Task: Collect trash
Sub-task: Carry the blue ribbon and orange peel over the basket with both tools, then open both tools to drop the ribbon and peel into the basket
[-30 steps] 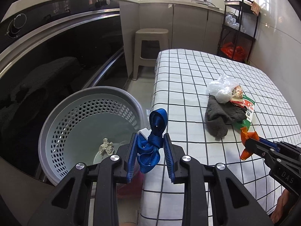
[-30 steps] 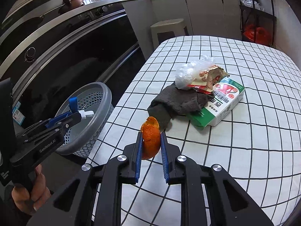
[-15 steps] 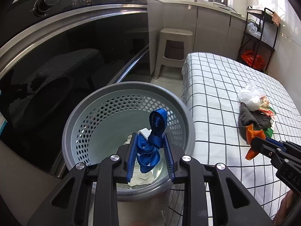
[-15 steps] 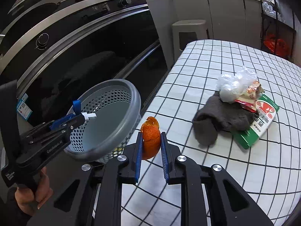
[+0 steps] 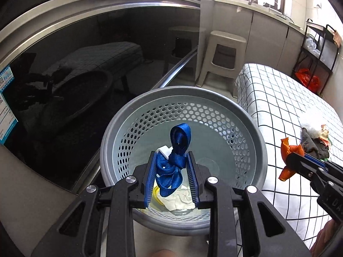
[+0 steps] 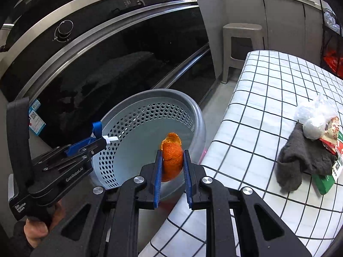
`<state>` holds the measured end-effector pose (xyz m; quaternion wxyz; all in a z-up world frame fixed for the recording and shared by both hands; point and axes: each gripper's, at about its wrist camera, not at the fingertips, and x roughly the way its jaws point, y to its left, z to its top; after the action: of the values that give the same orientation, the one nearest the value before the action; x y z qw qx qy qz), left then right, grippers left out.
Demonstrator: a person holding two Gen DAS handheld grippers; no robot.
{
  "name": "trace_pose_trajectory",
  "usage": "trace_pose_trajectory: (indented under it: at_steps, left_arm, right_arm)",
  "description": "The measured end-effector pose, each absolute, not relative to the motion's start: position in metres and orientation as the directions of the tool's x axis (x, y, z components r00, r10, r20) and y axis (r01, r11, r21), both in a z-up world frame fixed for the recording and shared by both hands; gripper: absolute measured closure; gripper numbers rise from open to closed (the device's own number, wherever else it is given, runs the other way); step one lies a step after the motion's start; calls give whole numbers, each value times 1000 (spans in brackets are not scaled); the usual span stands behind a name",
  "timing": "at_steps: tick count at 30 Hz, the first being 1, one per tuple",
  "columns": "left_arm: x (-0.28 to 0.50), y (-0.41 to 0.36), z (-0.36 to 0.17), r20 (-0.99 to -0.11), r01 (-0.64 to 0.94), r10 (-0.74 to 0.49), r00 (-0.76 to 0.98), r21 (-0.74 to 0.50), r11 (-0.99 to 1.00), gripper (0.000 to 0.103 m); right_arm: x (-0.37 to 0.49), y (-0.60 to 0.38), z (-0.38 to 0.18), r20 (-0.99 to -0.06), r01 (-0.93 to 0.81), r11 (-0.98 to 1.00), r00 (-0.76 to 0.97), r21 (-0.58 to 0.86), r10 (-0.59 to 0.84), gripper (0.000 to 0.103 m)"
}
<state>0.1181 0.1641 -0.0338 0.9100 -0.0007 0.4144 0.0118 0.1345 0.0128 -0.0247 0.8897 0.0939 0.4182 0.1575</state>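
My left gripper (image 5: 171,172) is shut on a blue strap (image 5: 174,156) with a white tag, held above the grey perforated trash basket (image 5: 253,132). Crumpled paper (image 5: 181,199) lies in the basket bottom. My right gripper (image 6: 171,169) is shut on an orange peel (image 6: 171,159), held over the basket's near rim (image 6: 199,115) beside the table edge. The left gripper also shows in the right wrist view (image 6: 100,142), and the right gripper with the peel in the left wrist view (image 5: 289,158).
The checkered table (image 6: 268,98) holds a grey sock (image 6: 300,160), a white plastic bag (image 6: 315,117), a snack wrapper (image 6: 332,128) and a green carton (image 6: 325,182). A black glass oven front (image 6: 107,64), a plastic stool (image 6: 240,42) and a metal rack (image 5: 315,55) stand around.
Both grippers moved left from the table toward the basket. The left gripper with the strap now hangs over the basket's middle; the right gripper with the peel reached the basket's rim.
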Motion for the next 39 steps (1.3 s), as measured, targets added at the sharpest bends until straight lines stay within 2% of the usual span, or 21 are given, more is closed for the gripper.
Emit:
trace_pose_trajectory:
  at_steps: [30, 31, 34, 35, 39]
  left_arm:
    - [127, 183, -39, -774, -57, 11, 633, -32, 998, 72]
    - [127, 184, -39, -774, -57, 9, 633, -35, 998, 69]
    - [126, 187, -37, -769, -65, 14, 639, -36, 997, 56]
    - [125, 188, -37, -766, -69, 16, 642, -37, 997, 51]
    - [125, 190, -36, -766, -77, 17, 642, -42, 996, 50]
  right_arm:
    - [168, 59, -31, -736, -251, 925, 562, 283, 378, 82]
    - [169, 59, -31, -735, -253, 924, 561, 286, 381, 79]
    - [169, 59, -30, -729, -250, 924, 568, 288, 381, 59]
    - [169, 59, -29, -726, -249, 924, 572, 290, 382, 57]
    - [169, 58, -28, -723, -243, 927, 579, 287, 376, 57]
